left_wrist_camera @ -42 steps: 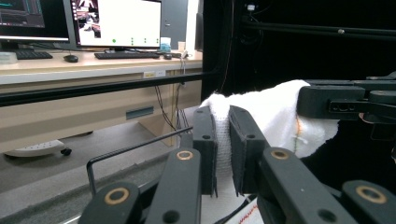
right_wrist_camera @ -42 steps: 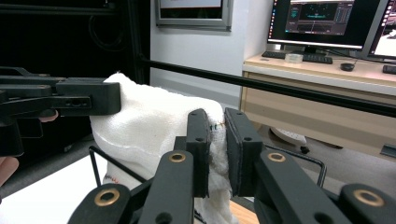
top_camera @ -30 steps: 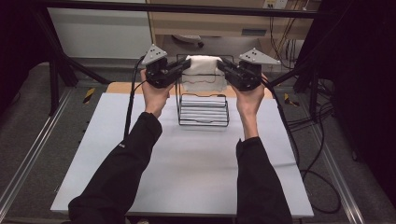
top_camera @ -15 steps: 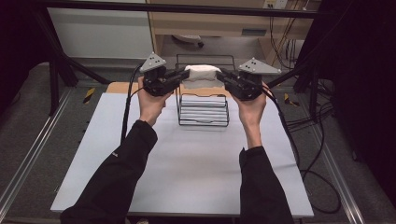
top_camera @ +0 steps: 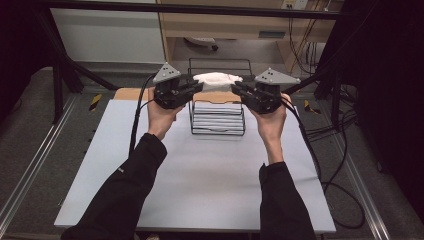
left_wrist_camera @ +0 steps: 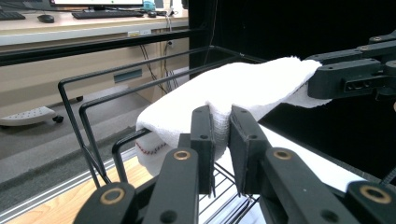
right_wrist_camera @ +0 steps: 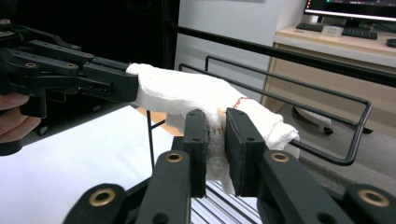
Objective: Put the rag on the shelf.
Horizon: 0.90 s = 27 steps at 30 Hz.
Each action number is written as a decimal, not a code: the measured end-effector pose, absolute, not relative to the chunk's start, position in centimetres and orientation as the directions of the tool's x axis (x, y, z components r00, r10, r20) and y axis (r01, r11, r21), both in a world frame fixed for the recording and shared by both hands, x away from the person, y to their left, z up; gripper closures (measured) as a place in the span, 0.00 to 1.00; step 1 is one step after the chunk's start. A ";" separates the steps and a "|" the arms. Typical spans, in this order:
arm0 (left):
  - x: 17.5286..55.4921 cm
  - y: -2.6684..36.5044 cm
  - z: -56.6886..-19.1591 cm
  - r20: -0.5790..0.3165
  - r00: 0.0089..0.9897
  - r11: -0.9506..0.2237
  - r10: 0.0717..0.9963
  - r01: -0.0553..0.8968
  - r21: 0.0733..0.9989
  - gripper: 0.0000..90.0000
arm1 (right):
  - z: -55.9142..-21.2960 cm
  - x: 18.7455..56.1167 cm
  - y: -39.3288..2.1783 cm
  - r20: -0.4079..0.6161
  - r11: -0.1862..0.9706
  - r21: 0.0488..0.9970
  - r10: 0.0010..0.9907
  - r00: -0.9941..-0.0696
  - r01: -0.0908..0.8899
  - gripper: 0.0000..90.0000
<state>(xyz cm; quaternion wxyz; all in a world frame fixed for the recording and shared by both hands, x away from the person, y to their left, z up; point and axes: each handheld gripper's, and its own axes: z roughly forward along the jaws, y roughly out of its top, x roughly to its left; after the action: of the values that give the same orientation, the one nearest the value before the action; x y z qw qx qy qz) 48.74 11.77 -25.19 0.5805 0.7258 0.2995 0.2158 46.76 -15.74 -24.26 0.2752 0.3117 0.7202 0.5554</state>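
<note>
White cloth (top_camera: 216, 80) held stretched over the wire rack's (top_camera: 218, 117) top bars.
Left gripper (top_camera: 196, 87) and right gripper (top_camera: 238, 87) each pinch an end; next, I'd guess, lower it evenly and drape it across the bars.

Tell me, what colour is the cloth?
White cloth, with a little red stitching; clearest in the right gripper view.

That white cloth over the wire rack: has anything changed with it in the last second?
Little has changed. The white cloth has sunk slightly toward the wire rack. The left gripper and right gripper still pinch its two ends, stretched between them.
</note>
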 end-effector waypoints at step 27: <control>50.0 11.5 -20.5 -0.113 0.659 -0.092 0.743 0.267 0.959 0.96 | -25.4 46.6 -15.5 -0.080 0.219 0.967 0.749 -0.658 0.131 0.92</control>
<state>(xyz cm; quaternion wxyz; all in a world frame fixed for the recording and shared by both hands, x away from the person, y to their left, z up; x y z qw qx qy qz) 50.05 11.50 -20.46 0.5719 0.7089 0.3564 0.2081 46.64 -15.53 -25.45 0.2824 0.3023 0.7278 0.5469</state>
